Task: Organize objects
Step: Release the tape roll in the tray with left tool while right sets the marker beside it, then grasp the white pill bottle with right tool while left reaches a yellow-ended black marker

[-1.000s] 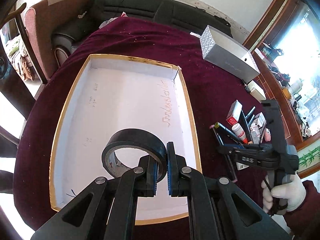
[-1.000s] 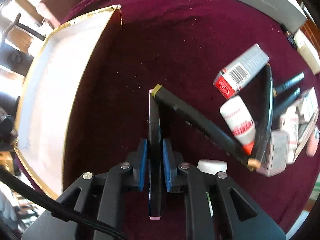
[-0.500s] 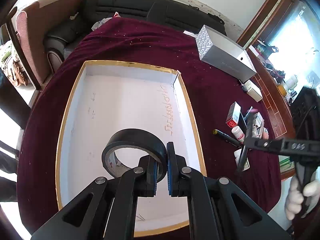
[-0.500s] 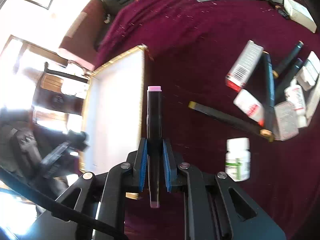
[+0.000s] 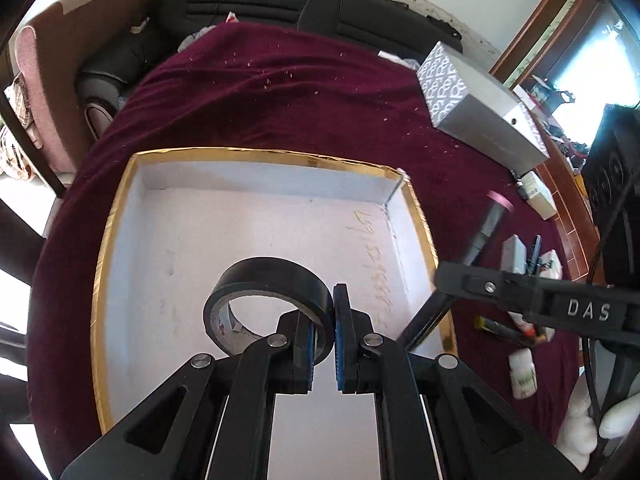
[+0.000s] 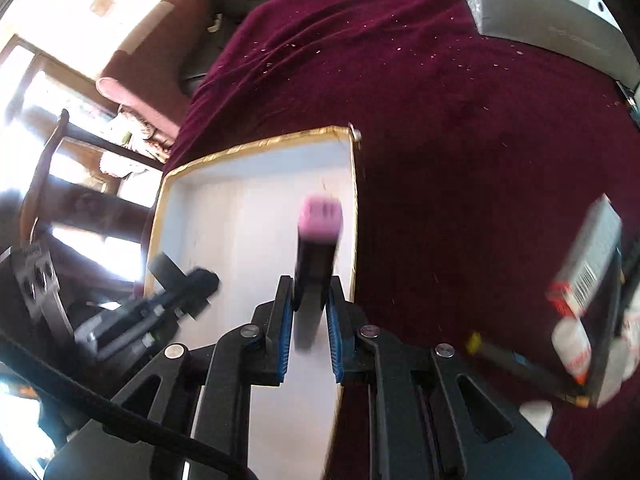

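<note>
My left gripper [image 5: 322,320] is shut on the wall of a black tape roll [image 5: 268,280] and holds it over the white gold-rimmed box [image 5: 120,216]. My right gripper [image 6: 308,304] is shut on a black marker with a pink cap [image 6: 318,240], held over the box's right rim [image 6: 354,208]. The marker [image 5: 486,228] and right gripper [image 5: 452,280] also show in the left wrist view, at the box's right edge. The left gripper [image 6: 188,284] shows blurred at the left of the right wrist view.
A silver patterned box [image 5: 480,112] lies at the back right of the maroon tablecloth [image 5: 280,96]. A pile of markers, small boxes and bottles [image 5: 524,300] lies right of the white box; it also shows in the right wrist view [image 6: 588,300]. A sofa [image 5: 280,4] stands behind.
My right gripper has lifted the marker off the cloth and carried it left to the box's right rim. My left gripper keeps the tape roll over the box, nearer its front.
</note>
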`<state>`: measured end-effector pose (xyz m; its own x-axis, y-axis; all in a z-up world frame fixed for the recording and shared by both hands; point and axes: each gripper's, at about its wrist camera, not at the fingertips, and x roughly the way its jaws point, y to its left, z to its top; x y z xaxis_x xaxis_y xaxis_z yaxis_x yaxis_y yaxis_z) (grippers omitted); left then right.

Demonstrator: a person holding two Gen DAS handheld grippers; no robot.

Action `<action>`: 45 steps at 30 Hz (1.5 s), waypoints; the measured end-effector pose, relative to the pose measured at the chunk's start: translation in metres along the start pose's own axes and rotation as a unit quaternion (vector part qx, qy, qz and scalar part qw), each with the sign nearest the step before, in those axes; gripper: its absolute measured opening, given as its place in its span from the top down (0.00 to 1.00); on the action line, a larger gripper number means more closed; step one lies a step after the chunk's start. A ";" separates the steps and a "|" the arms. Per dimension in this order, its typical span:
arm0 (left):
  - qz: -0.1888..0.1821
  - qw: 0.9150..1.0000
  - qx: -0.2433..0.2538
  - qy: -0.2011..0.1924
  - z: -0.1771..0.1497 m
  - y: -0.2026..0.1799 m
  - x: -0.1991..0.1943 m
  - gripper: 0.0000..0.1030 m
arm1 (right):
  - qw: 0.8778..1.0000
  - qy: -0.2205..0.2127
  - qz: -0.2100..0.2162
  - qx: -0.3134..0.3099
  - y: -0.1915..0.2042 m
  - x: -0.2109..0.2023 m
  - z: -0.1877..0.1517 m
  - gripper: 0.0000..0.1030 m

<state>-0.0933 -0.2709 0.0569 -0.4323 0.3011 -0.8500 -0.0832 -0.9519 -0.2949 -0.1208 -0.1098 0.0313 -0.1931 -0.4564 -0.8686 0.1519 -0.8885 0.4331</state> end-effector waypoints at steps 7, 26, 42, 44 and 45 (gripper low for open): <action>0.004 1.000 0.000 0.016 0.016 -0.002 0.036 0.95 | 0.998 0.024 -0.054 -0.013 0.008 0.037 0.023 0.88; 0.036 0.998 -0.046 -0.024 0.048 0.027 0.024 0.64 | 0.989 -0.103 -0.104 -0.013 -0.015 -0.094 0.008 0.52; -0.020 0.999 0.003 -0.049 -0.029 -0.061 -0.031 0.58 | 0.966 -0.100 -0.150 0.183 -0.164 -0.128 -0.067 0.03; -0.040 0.998 0.017 -0.036 -0.038 -0.086 -0.025 0.58 | 0.964 -0.100 -0.149 0.197 -0.177 -0.133 -0.078 0.04; -0.041 0.998 0.022 -0.030 -0.041 -0.095 -0.023 0.58 | 0.963 -0.098 -0.147 0.203 -0.183 -0.134 -0.081 0.04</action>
<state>-0.0391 -0.1851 0.0866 -0.4754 0.3762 -0.7953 -0.1603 -0.9259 -0.3421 -0.0444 0.1177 0.0486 -0.3561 -0.1478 -0.9227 -0.3217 -0.9076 0.2696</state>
